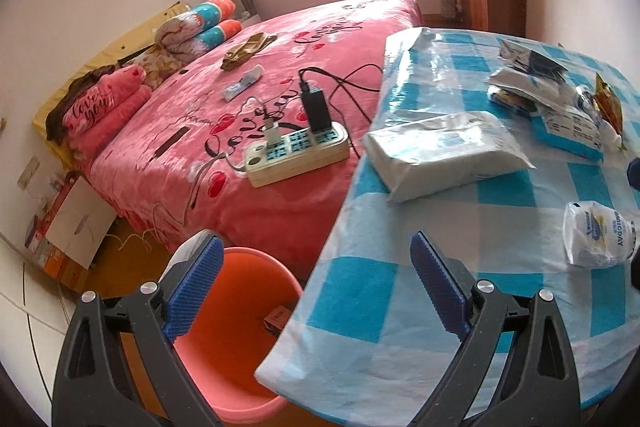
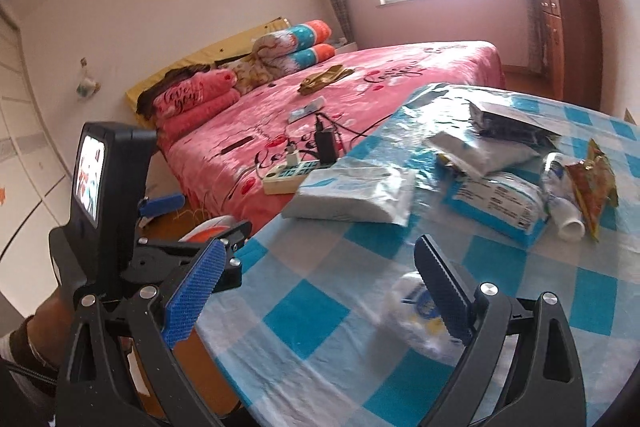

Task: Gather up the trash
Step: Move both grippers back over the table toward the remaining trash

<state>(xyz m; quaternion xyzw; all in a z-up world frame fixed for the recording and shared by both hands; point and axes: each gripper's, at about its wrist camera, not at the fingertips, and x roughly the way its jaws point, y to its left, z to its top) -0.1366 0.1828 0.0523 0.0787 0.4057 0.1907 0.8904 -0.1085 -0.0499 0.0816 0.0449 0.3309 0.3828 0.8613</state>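
An orange bin [image 1: 240, 323] stands on the floor beside the table, with a small dark item at its bottom. My left gripper [image 1: 316, 291] is open and empty above the bin and the table's near edge. A crumpled white wrapper with blue print [image 1: 598, 235] lies on the blue-checked tablecloth [image 1: 400, 307]. In the right wrist view the wrapper [image 2: 416, 311] lies close in front of my open, empty right gripper [image 2: 316, 295], beside its right finger. More trash lies further back: a yellow snack bag [image 2: 592, 183] and a small white bottle [image 2: 562, 199].
A white tissue pack [image 1: 444, 151] and blue-white packets [image 2: 496, 203] lie mid-table. A pink bed [image 1: 248, 87] with a power strip [image 1: 296, 155] and cables stands beyond the table. The left gripper's body [image 2: 120, 211] shows at the left in the right wrist view.
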